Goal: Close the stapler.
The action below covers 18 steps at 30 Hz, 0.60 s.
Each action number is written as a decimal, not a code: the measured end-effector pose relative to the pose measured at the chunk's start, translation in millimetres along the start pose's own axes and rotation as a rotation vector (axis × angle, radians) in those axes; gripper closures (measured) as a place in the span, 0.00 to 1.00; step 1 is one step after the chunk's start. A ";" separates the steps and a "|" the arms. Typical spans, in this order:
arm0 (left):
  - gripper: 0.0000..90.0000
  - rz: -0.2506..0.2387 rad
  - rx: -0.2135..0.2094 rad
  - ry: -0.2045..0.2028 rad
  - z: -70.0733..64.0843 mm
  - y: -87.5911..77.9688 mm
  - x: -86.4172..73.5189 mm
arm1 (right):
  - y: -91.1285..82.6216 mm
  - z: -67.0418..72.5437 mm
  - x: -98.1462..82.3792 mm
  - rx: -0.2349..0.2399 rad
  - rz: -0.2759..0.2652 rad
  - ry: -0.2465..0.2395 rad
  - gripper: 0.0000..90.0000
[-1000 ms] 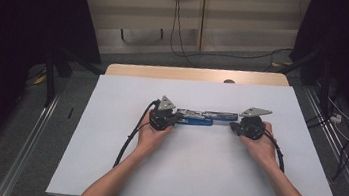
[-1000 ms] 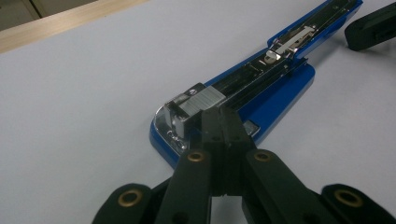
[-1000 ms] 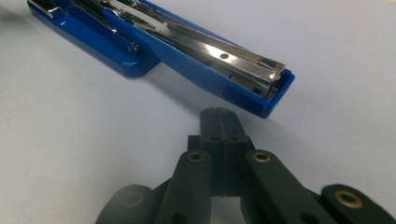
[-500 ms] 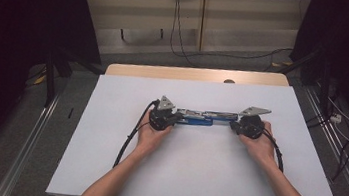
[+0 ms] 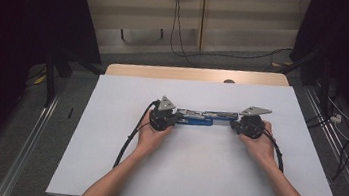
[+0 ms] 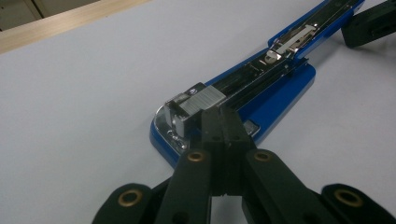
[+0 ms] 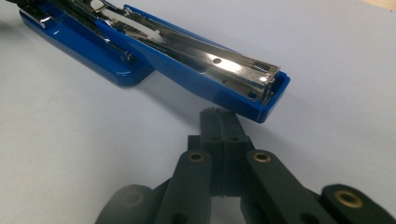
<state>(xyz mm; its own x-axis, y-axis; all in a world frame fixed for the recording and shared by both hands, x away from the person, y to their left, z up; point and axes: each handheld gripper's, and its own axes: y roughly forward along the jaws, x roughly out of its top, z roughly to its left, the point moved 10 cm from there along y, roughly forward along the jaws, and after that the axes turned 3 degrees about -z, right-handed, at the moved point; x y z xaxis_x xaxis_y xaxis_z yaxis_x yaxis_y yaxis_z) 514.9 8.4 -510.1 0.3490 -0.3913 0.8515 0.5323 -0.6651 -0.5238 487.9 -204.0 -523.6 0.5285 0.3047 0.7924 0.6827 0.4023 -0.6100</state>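
Now lying flat near the middle of the white desk (image 5: pixel 107 135): blue stapler (image 5: pixel 199 118), folded fully open, base and top arm stretched out in one line between both hands. Metal staple channel facing up, shiny rail exposed along its length. Left tool (image 6: pixel 221 116) with jaws pressed together, gripping nothing, tips touching the front metal end of the stapler's base. Right tool (image 7: pixel 222 117) likewise closed and empty, tips just beside the blue end of the opened top arm, whether touching cannot be told. Left hand (image 5: pixel 150 136) and right hand (image 5: pixel 258 146) resting on the desk behind each tool. Black cable (image 5: pixel 129 140) trailing back beside the left forearm.
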 end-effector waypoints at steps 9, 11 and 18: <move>1.00 -0.003 0.000 -0.003 -0.1 0.1 -0.1 | 0.4 -0.1 3.0 -0.001 -0.023 0.001 1.00; 1.00 -0.005 0.004 -0.003 -0.2 0.3 0.2 | 0.2 -0.2 3.7 -0.002 -0.029 0.003 1.00; 1.00 -0.006 0.003 -0.005 -0.4 0.4 0.2 | 0.2 0.0 6.6 -0.001 -0.049 -0.002 1.00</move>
<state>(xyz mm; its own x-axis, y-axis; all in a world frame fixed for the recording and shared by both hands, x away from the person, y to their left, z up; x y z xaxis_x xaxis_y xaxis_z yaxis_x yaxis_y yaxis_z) 514.9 7.8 -510.2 0.3502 -0.3842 0.8543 0.5368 -0.6651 -0.5191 491.5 -201.9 -518.4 0.4932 0.2867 0.8213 0.7081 0.4162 -0.5705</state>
